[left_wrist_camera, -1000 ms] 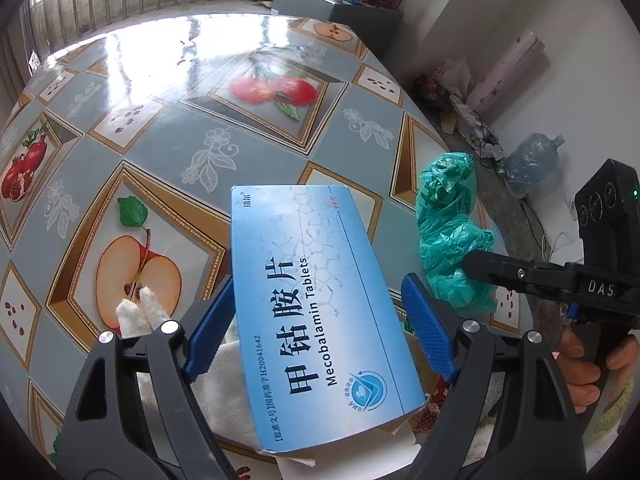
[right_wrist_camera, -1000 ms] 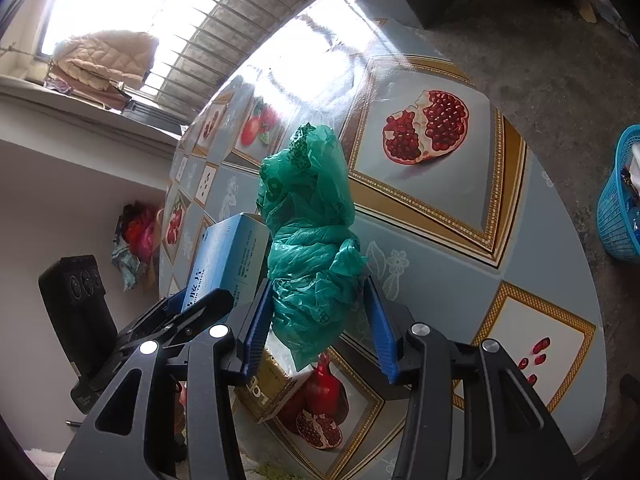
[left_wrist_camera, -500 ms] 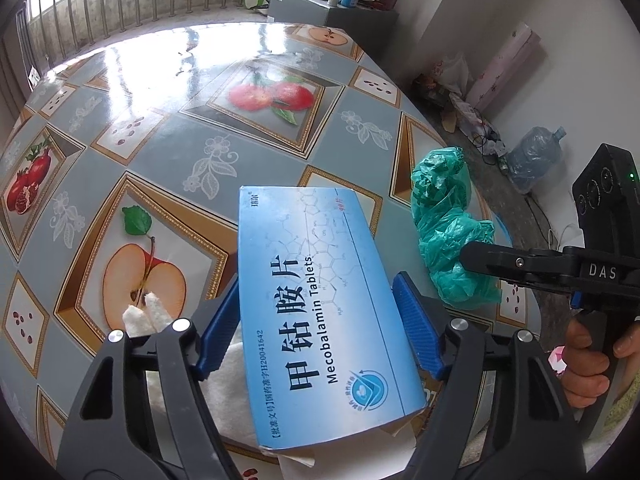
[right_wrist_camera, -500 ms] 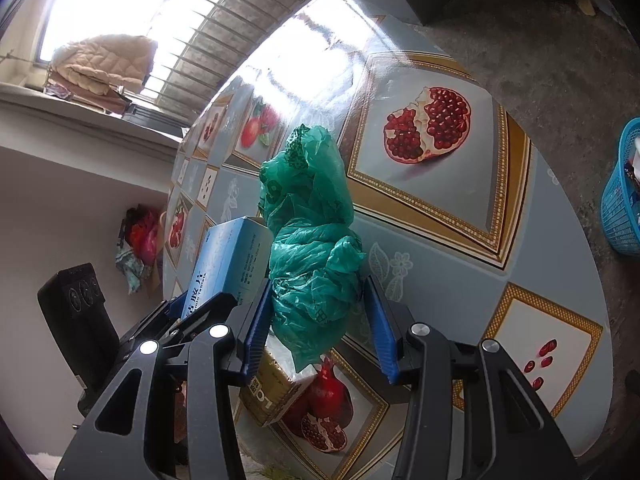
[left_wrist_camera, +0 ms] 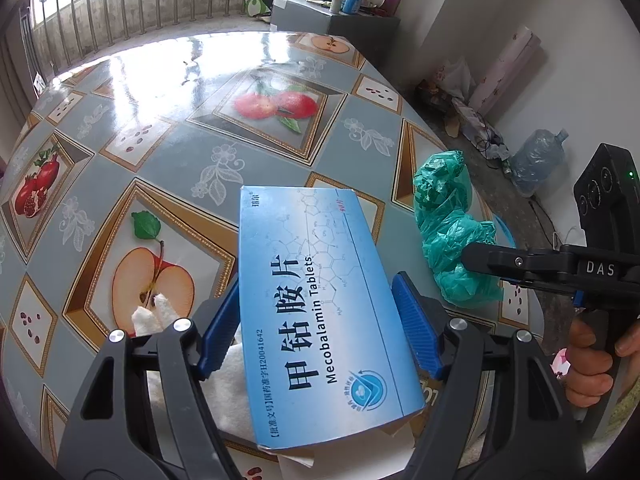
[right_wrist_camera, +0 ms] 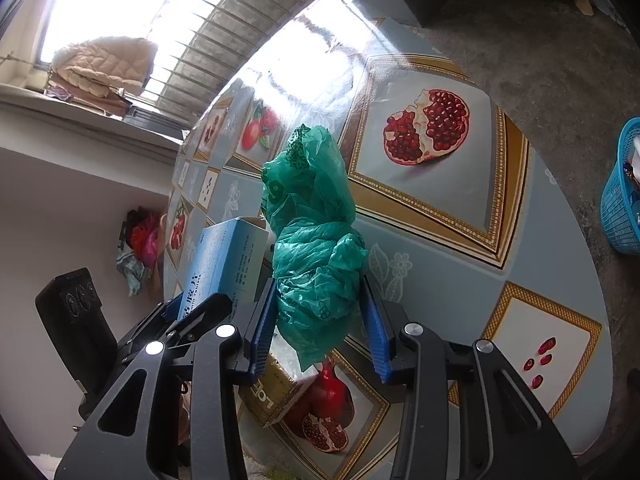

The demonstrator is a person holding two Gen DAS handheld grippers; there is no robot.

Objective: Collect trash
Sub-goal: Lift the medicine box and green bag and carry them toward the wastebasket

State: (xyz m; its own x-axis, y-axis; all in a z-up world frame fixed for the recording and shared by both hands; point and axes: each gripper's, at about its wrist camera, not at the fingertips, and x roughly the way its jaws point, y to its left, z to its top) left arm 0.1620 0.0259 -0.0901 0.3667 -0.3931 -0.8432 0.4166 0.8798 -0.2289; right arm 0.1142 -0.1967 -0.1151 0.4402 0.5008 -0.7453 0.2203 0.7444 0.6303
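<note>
- Between the blue pads of the left gripper (left_wrist_camera: 318,326) sits a blue medicine box (left_wrist_camera: 320,304); the left pad touches the box's edge, and a thin gap shows at the right pad, so the jaws look open around it
- Under the box lies white tissue paper (left_wrist_camera: 228,396), on the table
- Just right of the box, the right gripper (right_wrist_camera: 318,322) is closing its jaws, and a crumpled green plastic bag (right_wrist_camera: 316,240) is between its pads, which press on both sides of it
- A gold carton (right_wrist_camera: 272,394) lies on the table under the bag
- The table (left_wrist_camera: 168,92) has a shiny cloth with fruit pictures
- A hand (left_wrist_camera: 592,364) holds the right gripper's handle
- A blue basket (right_wrist_camera: 622,200) stands on the floor past the table
</note>
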